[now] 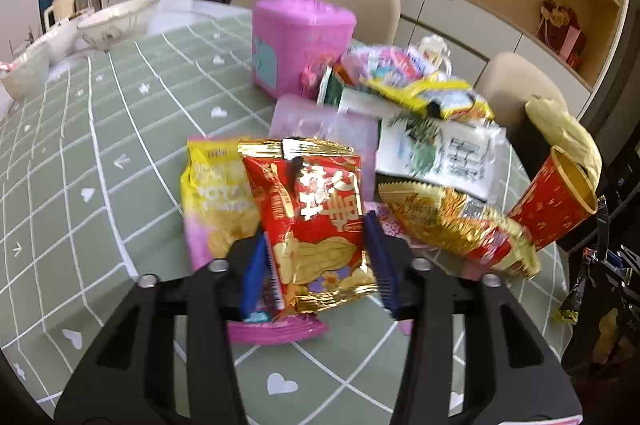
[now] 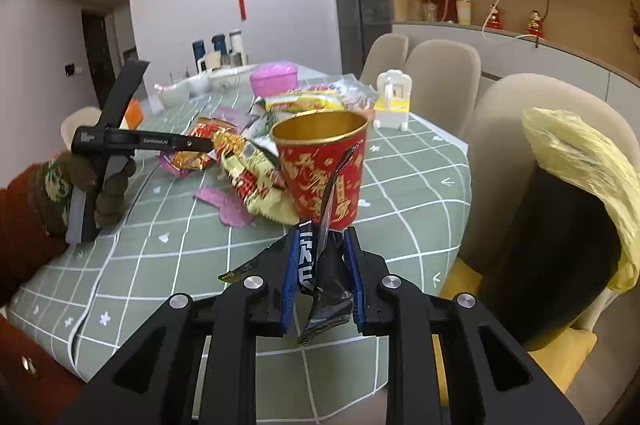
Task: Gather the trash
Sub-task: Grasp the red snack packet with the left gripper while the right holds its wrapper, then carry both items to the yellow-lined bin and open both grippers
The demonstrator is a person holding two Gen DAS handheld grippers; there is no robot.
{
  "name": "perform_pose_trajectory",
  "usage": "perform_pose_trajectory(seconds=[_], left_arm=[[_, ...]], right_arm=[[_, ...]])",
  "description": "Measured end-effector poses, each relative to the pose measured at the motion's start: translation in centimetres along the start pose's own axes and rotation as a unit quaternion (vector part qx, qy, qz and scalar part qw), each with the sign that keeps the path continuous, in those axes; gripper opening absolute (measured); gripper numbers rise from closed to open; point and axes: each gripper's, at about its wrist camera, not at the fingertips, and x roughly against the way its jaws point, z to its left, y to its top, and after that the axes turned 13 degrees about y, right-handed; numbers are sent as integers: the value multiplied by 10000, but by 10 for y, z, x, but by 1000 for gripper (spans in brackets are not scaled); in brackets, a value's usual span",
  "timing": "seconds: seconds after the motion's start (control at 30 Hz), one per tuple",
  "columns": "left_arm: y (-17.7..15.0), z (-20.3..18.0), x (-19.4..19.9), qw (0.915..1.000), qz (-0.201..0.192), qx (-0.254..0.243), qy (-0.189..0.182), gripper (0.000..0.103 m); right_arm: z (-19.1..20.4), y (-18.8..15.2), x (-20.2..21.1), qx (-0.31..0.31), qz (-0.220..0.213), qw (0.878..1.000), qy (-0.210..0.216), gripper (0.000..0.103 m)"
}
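A red and gold snack packet stands between the blue pads of my left gripper, which is shut on its lower sides above the green checked tablecloth. From the right wrist view, that gripper reaches into the litter pile, held by a hand in a brown sleeve. My right gripper is shut on a crumpled black wrapper just in front of a red and gold paper cup. A black bin lined with a yellow bag stands off the table's right edge.
More wrappers lie around: a yellow chip bag, a gold and red wrapper, a white tissue pack. A pink box and white bowls sit further back. Beige chairs line the far side.
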Motion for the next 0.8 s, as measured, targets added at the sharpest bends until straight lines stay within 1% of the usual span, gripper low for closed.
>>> perform_pose_trajectory(seconds=[0.03,0.13,0.23,0.3,0.37,0.5,0.57,0.63,0.7,0.8], left_arm=[[1,0,6,9999,-103,-13,16,32],[11,-1,40,9980,-605,-87,139,32],[24,-7,67,9949,-960,-174,243,32],[35,-17,80,9926,-1156,-222,284,32],[46,-29,89,9906,-1314,-256,279,32],[71,-71,103,9869,-1570,-359,40,32],[82,-103,108,9836,-1708,-565,-115,33],[91,-132,110,9810,-1765,-746,-307,33],[99,-159,109,9791,-1758,-856,-560,33],[114,-207,102,9752,-1693,-943,-1071,33]], right_arm=[[0,2,3,-5,-52,10000,27,22],[2,8,12,22,-176,9998,131,22],[3,17,20,81,-332,9993,160,22],[3,28,27,154,-458,9988,112,22],[-1,41,36,281,-610,9977,-67,22],[-22,63,60,328,-865,9945,-494,22],[-37,72,76,269,-1000,9917,-762,22],[-52,78,90,218,-1099,9888,-986,22],[-71,83,108,117,-1194,9847,-1264,22],[-99,86,129,-78,-1286,9796,-1542,22]])
